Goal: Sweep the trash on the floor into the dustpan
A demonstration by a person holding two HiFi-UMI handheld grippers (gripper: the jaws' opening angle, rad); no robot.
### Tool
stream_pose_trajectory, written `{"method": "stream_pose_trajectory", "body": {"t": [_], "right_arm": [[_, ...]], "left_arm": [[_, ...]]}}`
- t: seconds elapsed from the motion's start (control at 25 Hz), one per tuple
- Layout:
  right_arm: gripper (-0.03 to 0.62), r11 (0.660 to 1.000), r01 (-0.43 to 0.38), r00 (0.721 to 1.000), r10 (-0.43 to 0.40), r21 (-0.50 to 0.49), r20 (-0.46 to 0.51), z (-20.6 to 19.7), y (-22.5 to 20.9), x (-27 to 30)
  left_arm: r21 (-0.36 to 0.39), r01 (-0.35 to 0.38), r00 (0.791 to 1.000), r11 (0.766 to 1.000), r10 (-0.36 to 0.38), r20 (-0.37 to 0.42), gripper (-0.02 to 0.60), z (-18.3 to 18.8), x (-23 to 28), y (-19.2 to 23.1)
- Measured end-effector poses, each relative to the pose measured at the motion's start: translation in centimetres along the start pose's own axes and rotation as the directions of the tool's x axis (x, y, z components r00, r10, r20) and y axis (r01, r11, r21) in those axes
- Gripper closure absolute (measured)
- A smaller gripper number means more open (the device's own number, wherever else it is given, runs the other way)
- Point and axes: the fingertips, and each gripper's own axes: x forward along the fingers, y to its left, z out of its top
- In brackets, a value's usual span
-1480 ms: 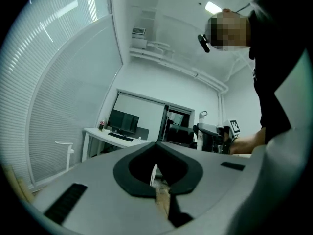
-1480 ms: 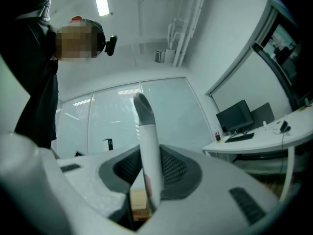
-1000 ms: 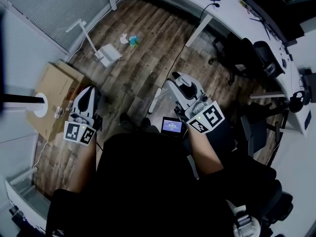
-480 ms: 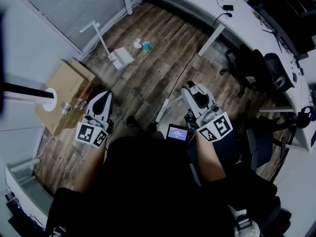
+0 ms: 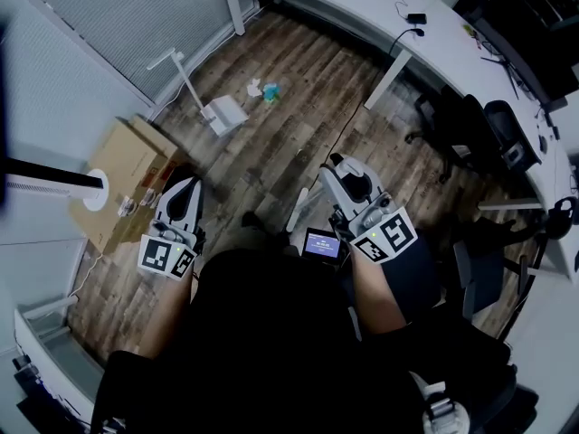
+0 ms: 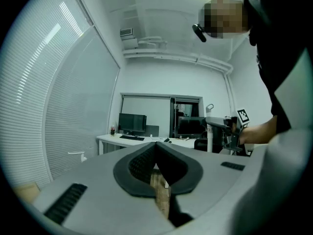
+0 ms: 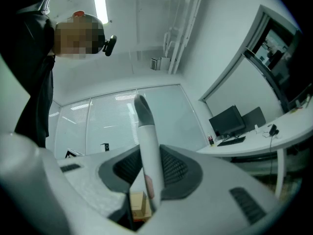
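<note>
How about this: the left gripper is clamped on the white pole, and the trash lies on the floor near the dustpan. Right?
No: the right gripper is clamped on the white pole, as the right gripper view shows; the left gripper is shut and empty. The trash lies on the floor near the dustpan.

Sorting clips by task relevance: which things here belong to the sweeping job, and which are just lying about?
Job in hand:
- trash pile
- long-handled dustpan
- broom handle, clamped in the right gripper
- left gripper, shut and empty

Lying about:
- cardboard box
- office chair
- curved desk
</note>
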Motion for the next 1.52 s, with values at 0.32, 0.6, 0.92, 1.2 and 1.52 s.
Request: {"method": "stream_pose_trajectory", "body": {"t": [0.32,0.6,0.92,1.2,1.52], "right_arm": [[0.49,1.0,0.02,1.0,-0.02,0.009,0.001,0.0,-2.3,1.7],[0.49,1.0,0.014,1.0,-0.014,0.015,-0.003,-0.2,-4.7,3.8],[0.49,0.999,0.026,1.0,-0.026,0.019,-0.017,0.1,-10.3,9.1],[0.488,0.999,0.043,0.998,-0.043,0.012,-0.05,0.1,-15.4,15.9],[0.488,0.997,0.077,0.992,-0.08,-0.028,-0.1,-0.8,-19.8,22.6]], "left_arm": [[-0.013,-0.02,0.999,1.0,0.02,0.028,0.588,0.4,1.7,1.9],[-0.077,-0.036,0.998,0.996,0.039,0.04,0.588,-0.9,4.3,5.4],[-0.109,-0.017,1.0,0.994,0.019,0.021,0.588,-1.2,10.4,10.2],[-0.101,0.03,1.0,0.994,-0.03,0.002,0.588,-0.7,17.1,16.4],[-0.139,0.084,0.996,0.987,-0.081,0.023,0.588,-1.0,23.3,22.9]]}}
